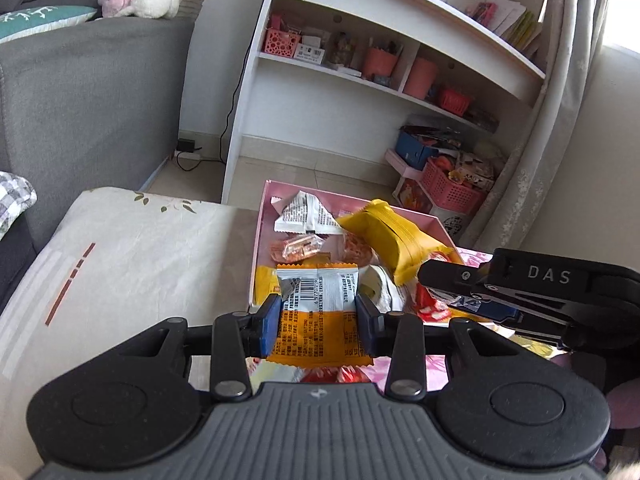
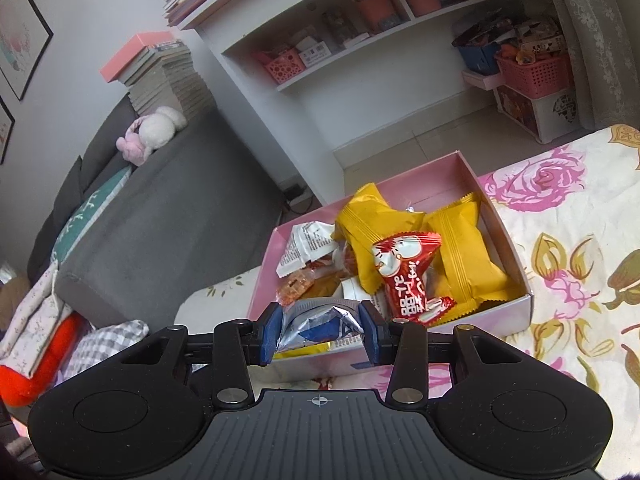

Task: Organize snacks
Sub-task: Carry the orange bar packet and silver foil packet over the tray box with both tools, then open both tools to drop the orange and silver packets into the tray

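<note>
Both grippers angled down over the pink box [image 2: 516, 236], each clamped on a packet.

The left gripper [image 1: 318, 316] pinches an orange-and-silver snack packet [image 1: 318, 312] flat between its blue pads, with the box just ahead. The right gripper [image 2: 320, 328] (entering the left view from the right side) squeezes a crumpled silver-and-blue packet [image 2: 320, 326]; the red packet [image 2: 408, 276] and yellow packets [image 2: 464, 256] lie in the box beyond its fingertips.

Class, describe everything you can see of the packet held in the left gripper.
The orange and silver snack packet is a flat, glossy foil-like sachet with crimped, zigzag ends, a barcode and small print on its silver upper half. It faces the camera roughly upright, pinched at both side edges by the left gripper, whose blue pads press on it, in front of the pink box.
</note>
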